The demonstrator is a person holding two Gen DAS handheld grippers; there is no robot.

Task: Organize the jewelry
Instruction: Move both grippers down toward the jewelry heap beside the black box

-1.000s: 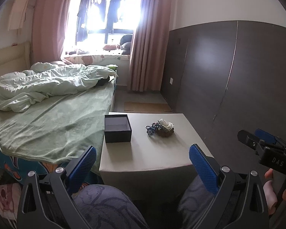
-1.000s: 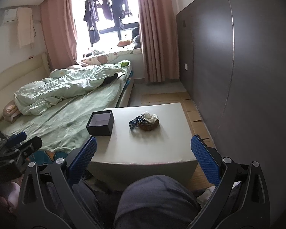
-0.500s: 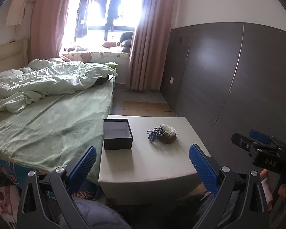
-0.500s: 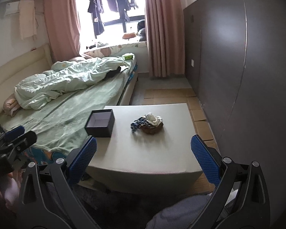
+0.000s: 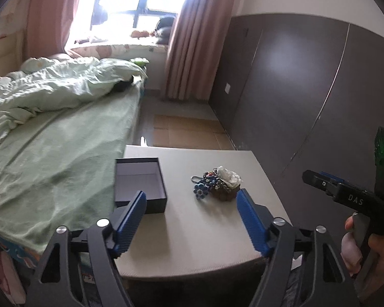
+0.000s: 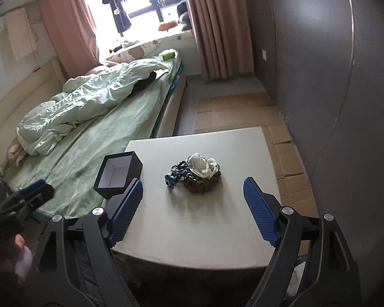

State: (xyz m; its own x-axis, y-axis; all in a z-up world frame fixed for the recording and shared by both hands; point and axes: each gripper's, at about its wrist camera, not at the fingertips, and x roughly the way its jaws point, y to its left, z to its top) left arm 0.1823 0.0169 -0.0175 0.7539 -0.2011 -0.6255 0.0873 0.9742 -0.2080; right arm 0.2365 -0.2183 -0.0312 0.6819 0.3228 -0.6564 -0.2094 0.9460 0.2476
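Observation:
A pile of jewelry (image 5: 217, 184) (image 6: 195, 172), blue beads, a white flower and brown pieces, lies near the middle of a pale low table (image 5: 204, 232) (image 6: 192, 227). To its left stands an open dark box (image 5: 139, 183) (image 6: 117, 176) with a pale lining and nothing in it. My left gripper (image 5: 192, 199) hovers over the table's near part, jaws closing with nothing between them. My right gripper (image 6: 193, 186) hangs just short of the pile, jaws also closing on nothing. Each gripper shows at the edge of the other's view: right gripper (image 5: 345, 194), left gripper (image 6: 28, 199).
A bed (image 5: 59, 148) with a green cover and rumpled quilt runs along the table's left side. A dark panelled wall (image 5: 307, 97) stands to the right. Flattened cardboard (image 6: 243, 115) covers the floor beyond the table. Pink curtains (image 5: 189, 38) frame a bright window.
Both grippers have moved forward over the table toward the box and jewelry, tilting down a little. Both pairs of jaws have narrowed. My knees have dropped out of view.

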